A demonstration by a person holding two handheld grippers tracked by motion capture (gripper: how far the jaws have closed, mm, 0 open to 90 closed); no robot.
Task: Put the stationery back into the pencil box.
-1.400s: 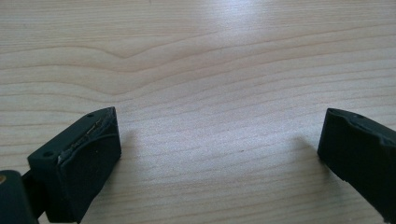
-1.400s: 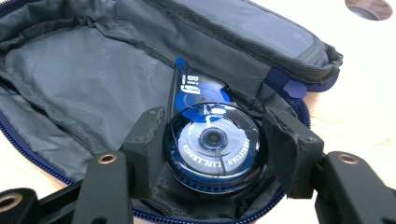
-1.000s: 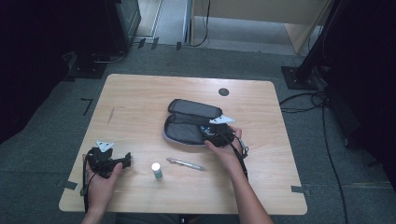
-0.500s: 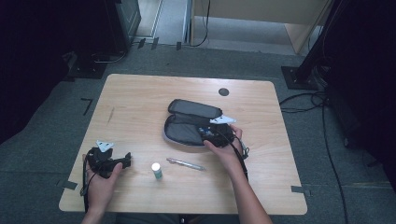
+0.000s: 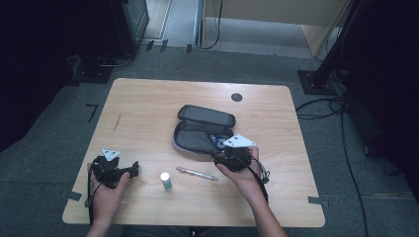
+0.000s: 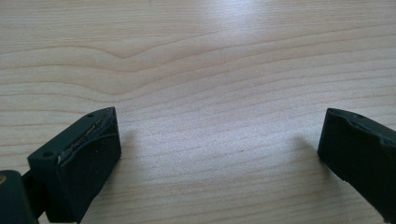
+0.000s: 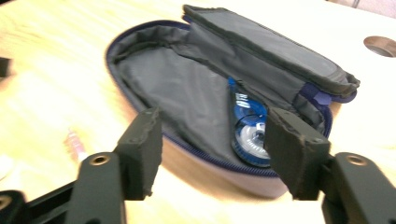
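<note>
The right tongs (image 7: pixel 212 140) are standing spread with nothing between the jaws, hovering just over the near rim of an open grey pencil case (image 7: pixel 187 93). In the right gripper view the jaws are framing the case's lined interior, where a blue correction-tape dispenser (image 7: pixel 247 130) is lying against the far wall, toward two o'clock of the gap between the jaws. The case's lid (image 7: pixel 266 46) is folded back at twelve o'clock, its zip edge showing blue.

In the high view the right tongs (image 5: pixel 225 153) are sitting at the five o'clock edge of the pencil case (image 5: pixel 202 131), held by the right hand (image 5: pixel 242 175), with the grey three-cornered plate on top.

The left tongs (image 6: pixel 219 149) are also standing spread wide and empty, looking down on bare wood of the desk (image 6: pixel 210 70). In the high view the left tongs (image 5: pixel 131 170) are lying near the desk's eight o'clock corner, gripped by the left hand (image 5: pixel 106 187), well apart from the case.

Between the two hands, a small white-topped bottle (image 5: pixel 166 180) is standing upright at about six o'clock of the case, and a slim pen (image 5: pixel 197 173) is lying just beside it toward three o'clock, near the right hand. A dark round hole (image 5: pixel 236 97) is showing in the desk (image 5: pixel 148 108) at one o'clock of the case.
</note>
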